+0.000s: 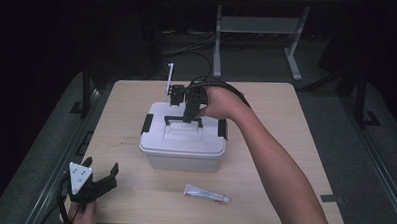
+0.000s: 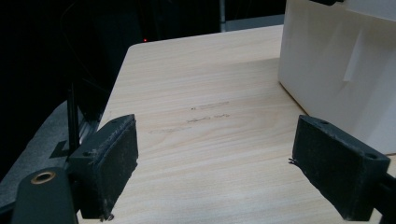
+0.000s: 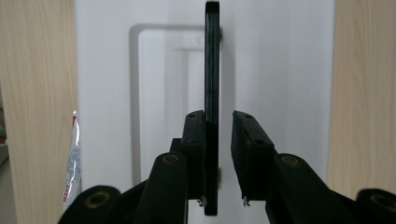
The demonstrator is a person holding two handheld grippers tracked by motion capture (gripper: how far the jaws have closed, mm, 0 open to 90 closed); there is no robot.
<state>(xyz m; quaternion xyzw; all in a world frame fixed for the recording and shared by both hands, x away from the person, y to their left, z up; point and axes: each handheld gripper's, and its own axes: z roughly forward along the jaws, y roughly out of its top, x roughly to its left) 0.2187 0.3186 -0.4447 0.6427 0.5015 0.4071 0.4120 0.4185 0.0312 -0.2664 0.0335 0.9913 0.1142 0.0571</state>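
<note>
A white plastic box (image 1: 183,146) with black side latches stands in the middle of the wooden table (image 1: 286,120). Its black carrying handle (image 1: 183,121) stands raised on the lid. My right gripper (image 1: 189,116) points down over it. In the right gripper view the handle (image 3: 212,56) runs between the jaws of that gripper (image 3: 218,119): one pad rests against it, the other stands a small gap away. My left gripper (image 1: 102,167) rests open at the table's front left corner, with nothing in it. In its own view, the left gripper (image 2: 217,140) faces bare wood beside the box (image 2: 336,70).
A small white tube (image 1: 206,194) lies on the table in front of the box, and the tube (image 3: 72,158) also lies beside the lid in the right gripper view. A thin white upright piece (image 1: 169,78) stands behind the box. A metal stand (image 1: 259,29) is on the floor beyond.
</note>
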